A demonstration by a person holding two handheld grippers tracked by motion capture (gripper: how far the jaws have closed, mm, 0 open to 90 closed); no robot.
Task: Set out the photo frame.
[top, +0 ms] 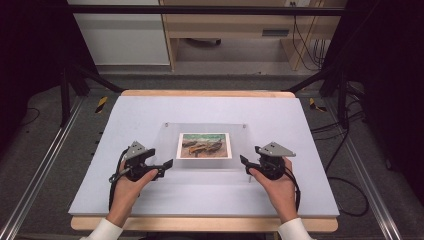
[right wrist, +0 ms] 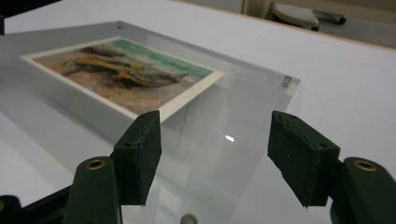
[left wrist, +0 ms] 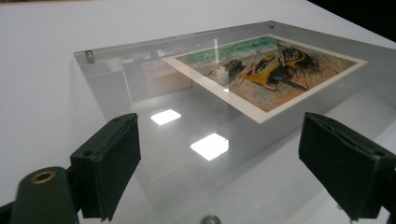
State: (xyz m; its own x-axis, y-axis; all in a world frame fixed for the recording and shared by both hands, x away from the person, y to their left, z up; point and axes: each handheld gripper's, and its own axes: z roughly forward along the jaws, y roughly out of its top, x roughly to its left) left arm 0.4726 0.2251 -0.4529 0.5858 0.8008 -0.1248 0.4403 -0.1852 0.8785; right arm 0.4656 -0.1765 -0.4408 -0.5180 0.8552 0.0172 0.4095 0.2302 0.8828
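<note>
I have come to the approach step: both my tools are drawn up to the clear acrylic frame (top: 205,146), which lies flat on the white table (top: 150,200) with a small print of boats (top: 204,145) sandwiched at its middle. My left gripper (top: 169,163) sits just beside the frame's near left edge, its jaws spread wide with nothing between them; in the left gripper view the glossy sheet (left wrist: 187,130) runs out ahead of the two black pads (left wrist: 109,163), with a metal standoff (left wrist: 89,56) at the far corner. My right gripper (top: 243,160) mirrors it at the frame's near right edge, jaws likewise apart and empty, with the print (right wrist: 126,77) lying beyond the pads (right wrist: 142,149). Neither tool touches the frame yet, as far as I can judge. Next, I think, each pair of jaws must bracket an edge of the sheet and close evenly, since the polished acrylic looks slippery and a lopsided pinch could tilt it.
</note>
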